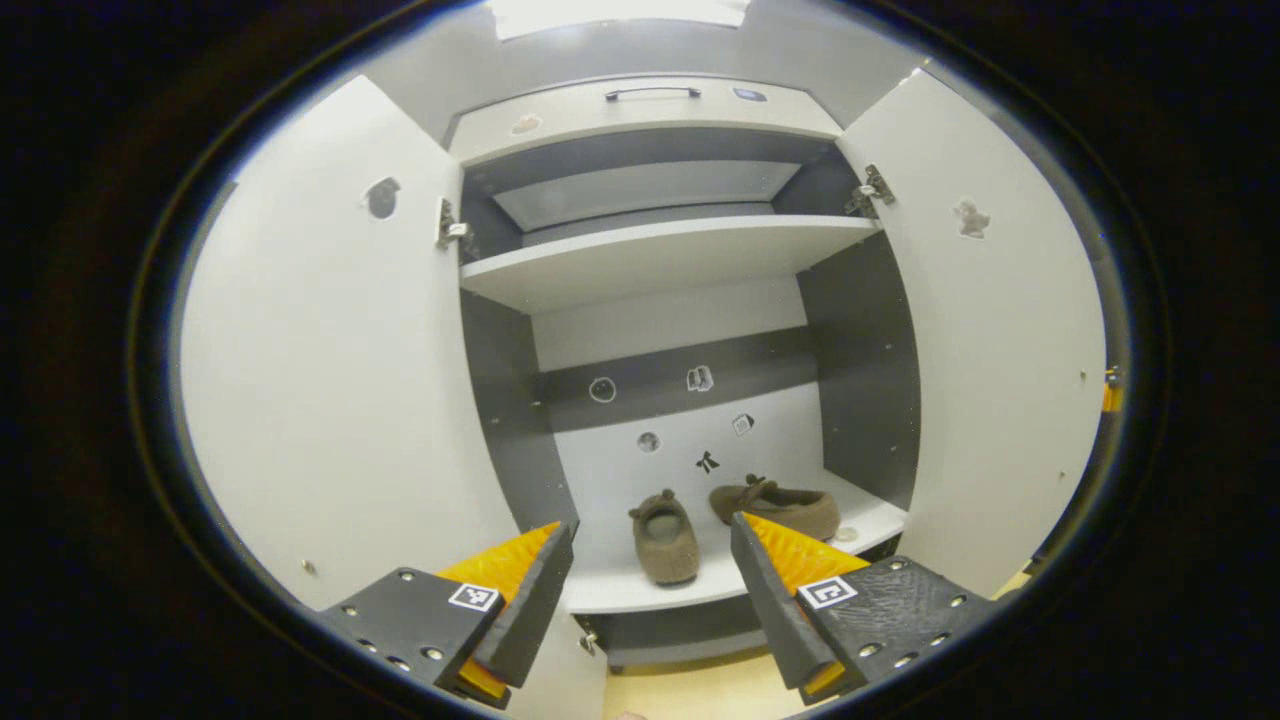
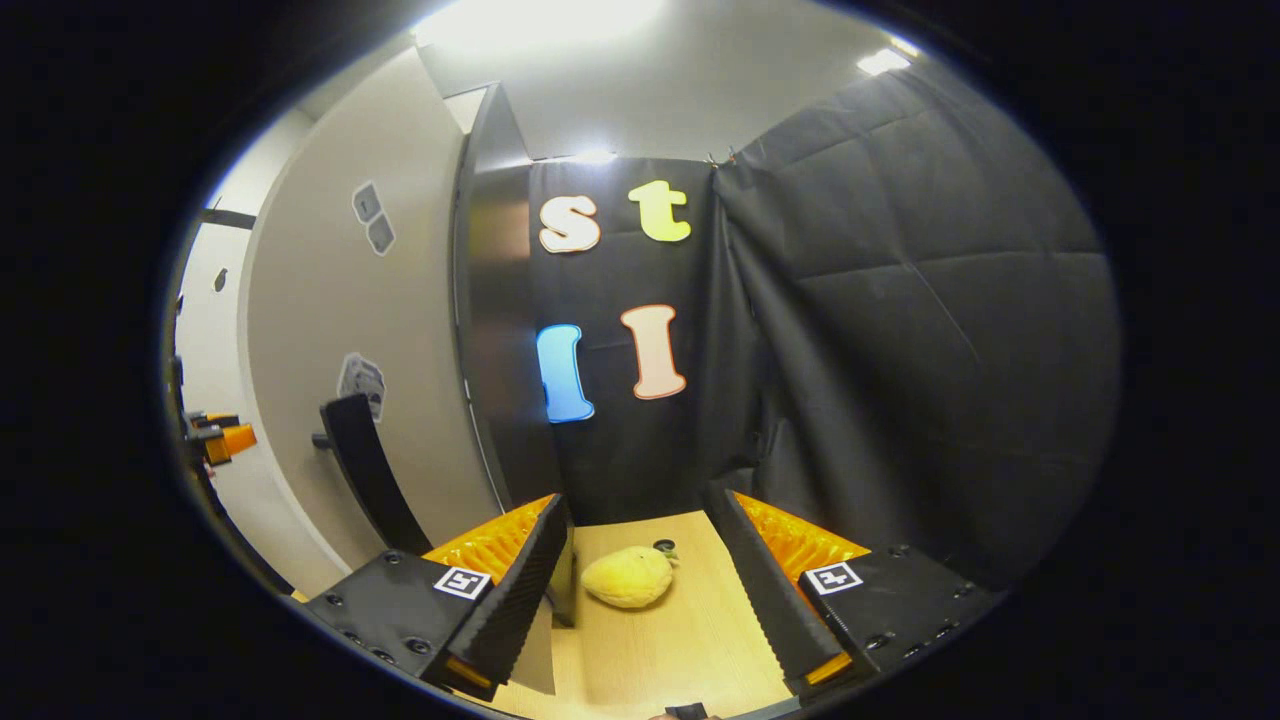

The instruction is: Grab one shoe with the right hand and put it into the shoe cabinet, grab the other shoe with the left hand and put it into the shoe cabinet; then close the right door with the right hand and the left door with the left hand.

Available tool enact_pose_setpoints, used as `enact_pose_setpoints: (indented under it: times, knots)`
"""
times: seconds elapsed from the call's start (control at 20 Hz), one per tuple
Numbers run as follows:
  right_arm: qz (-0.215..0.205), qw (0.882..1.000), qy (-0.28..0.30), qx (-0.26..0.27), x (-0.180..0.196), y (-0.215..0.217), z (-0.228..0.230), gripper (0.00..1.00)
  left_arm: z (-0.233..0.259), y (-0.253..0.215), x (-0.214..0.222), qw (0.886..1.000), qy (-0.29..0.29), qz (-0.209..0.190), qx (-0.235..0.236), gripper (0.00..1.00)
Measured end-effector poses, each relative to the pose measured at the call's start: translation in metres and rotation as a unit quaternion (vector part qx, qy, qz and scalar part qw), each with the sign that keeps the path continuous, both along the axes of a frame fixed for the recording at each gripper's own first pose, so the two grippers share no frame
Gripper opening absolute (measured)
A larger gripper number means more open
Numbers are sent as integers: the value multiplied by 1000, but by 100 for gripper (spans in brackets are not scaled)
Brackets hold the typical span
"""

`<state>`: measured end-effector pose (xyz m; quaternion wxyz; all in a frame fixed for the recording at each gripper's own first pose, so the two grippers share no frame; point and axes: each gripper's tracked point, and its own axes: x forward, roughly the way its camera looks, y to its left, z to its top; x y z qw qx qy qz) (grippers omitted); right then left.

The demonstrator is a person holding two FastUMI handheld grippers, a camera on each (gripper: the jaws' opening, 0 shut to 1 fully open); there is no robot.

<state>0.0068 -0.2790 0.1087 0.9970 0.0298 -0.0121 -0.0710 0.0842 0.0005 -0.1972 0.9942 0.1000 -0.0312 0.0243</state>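
Two brown felt shoes sit on the cabinet's bottom shelf (image 1: 640,598): one (image 1: 665,545) points toe-out at the middle, the other (image 1: 790,508) lies sideways to its right. Both cabinet doors stand wide, the left door (image 1: 340,380) and the right door (image 1: 1000,380). My left gripper (image 1: 652,525) is open in front of the shelf, short of the shoes, with nothing between its fingers. My right gripper (image 2: 640,498) is open and holds nothing; it faces the booth wall beside the right door's outer face (image 2: 330,330), whose black handle (image 2: 370,480) is just left of its fingers.
An upper shelf (image 1: 660,255) and a drawer with a dark handle (image 1: 650,93) sit above the shoes. A yellow soft toy (image 2: 627,577) lies on the wooden floor (image 2: 680,640) ahead of the right gripper. A dark panel (image 2: 500,330) stands beside the door.
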Motion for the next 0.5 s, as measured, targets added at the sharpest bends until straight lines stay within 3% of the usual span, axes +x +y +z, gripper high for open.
enact_pose_setpoints:
  times: [0.25, 0.3, 0.45, 0.5]
  knots:
    - [35, 998, 4, -49, 8, 18, 23, 98, -52, 17, -40, 999, 30, 7, -33, 99]
    - [43, 998, 3, -53, 7, 25, 27, 98, -57, 22, -47, 999, 32, 8, -43, 84]
    - [57, 996, -3, -66, 4, 40, 34, 98, -68, 36, -64, 997, 31, 12, -73, 84]
    - [61, 996, 1, -64, 3, 43, 30, 98, -69, 40, -70, 996, 30, 15, -82, 89]
